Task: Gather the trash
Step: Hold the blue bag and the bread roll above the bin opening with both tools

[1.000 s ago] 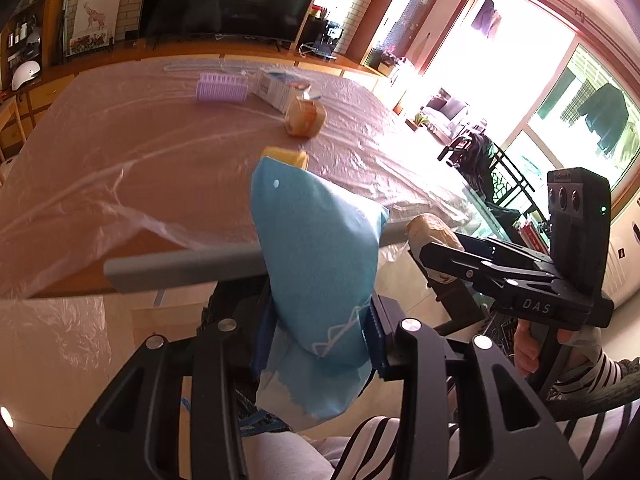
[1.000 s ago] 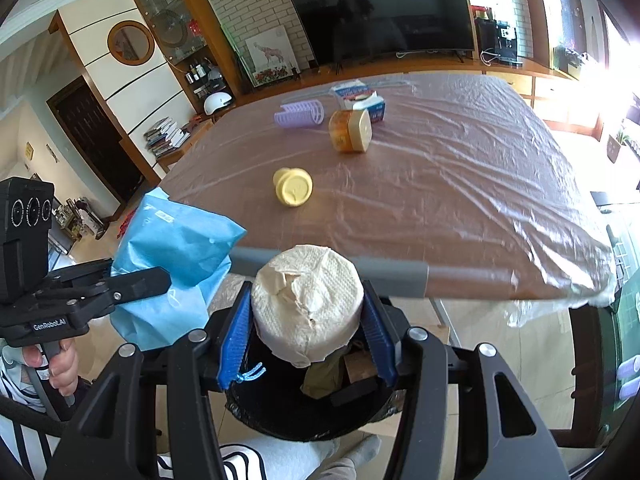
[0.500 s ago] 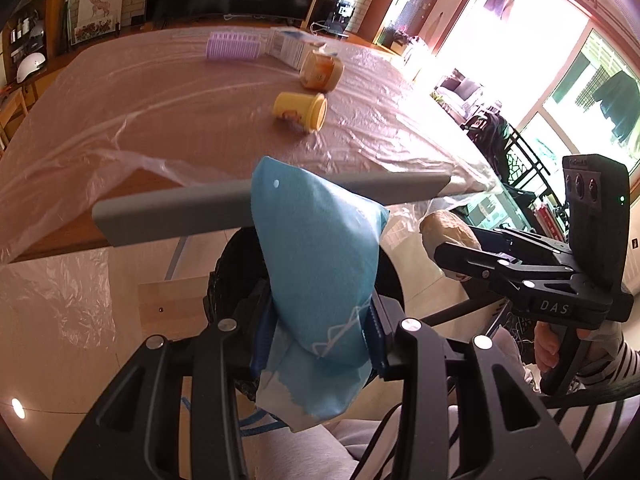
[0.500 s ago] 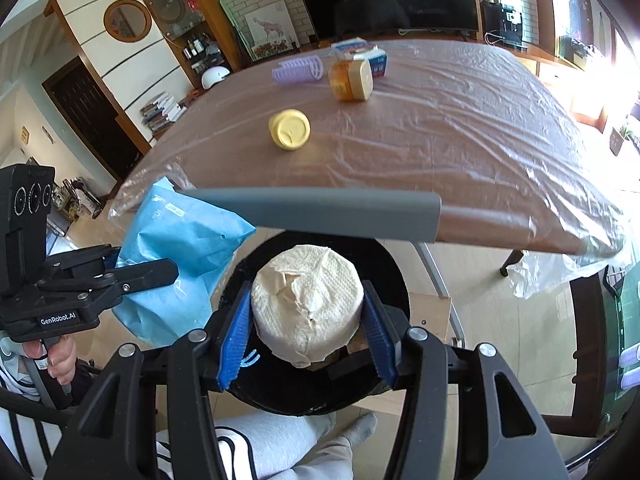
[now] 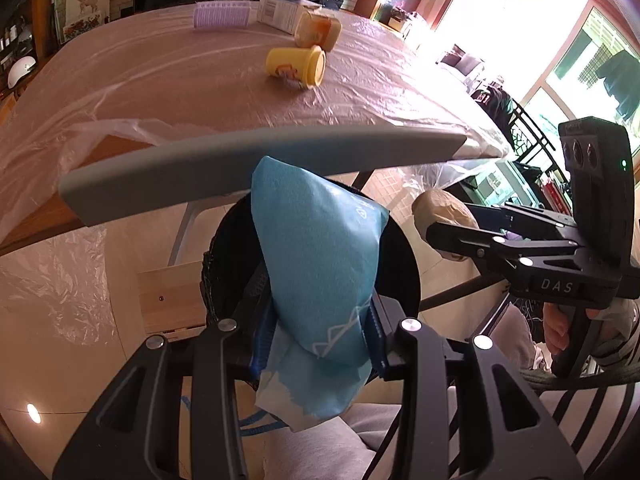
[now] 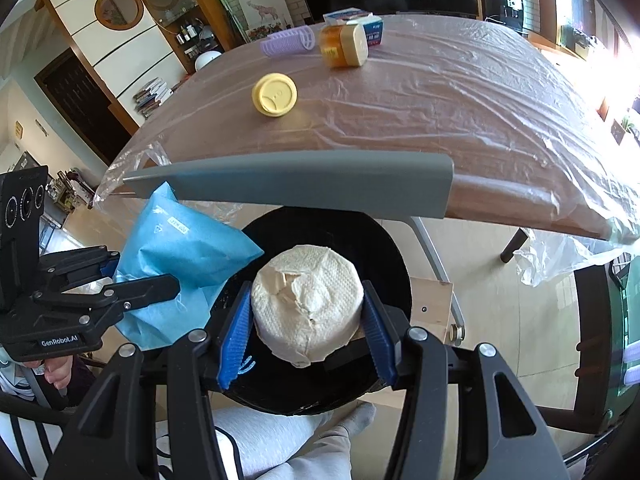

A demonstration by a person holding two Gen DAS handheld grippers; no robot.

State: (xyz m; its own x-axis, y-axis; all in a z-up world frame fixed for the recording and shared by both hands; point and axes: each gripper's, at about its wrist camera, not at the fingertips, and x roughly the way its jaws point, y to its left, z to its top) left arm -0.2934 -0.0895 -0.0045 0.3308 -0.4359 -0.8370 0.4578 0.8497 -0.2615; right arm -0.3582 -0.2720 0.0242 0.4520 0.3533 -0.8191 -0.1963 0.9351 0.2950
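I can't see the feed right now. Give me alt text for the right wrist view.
The right gripper clamps a cream roll of tissue above the open black bin. Beside it, the left gripper holds a blue packet. Behind, a yellow tub lies on the plastic-covered table.

Two wrist views, steeply downward, close over shared bin (image 5: pixel 404 264), table (image 6: pixel 460 120) beyond

Black bin (image 6: pixel 384 240) mouth open below both tools, nothing over it. Grey bar (image 6: pixel 304 178) crosses just above bin's far rim. Surface (image 6: pixel 460 112) edge overhangs beyond. Left tool (image 6: pixel 132 286) and blue bag (image 6: pixel 180 248) crowd bin's left side.
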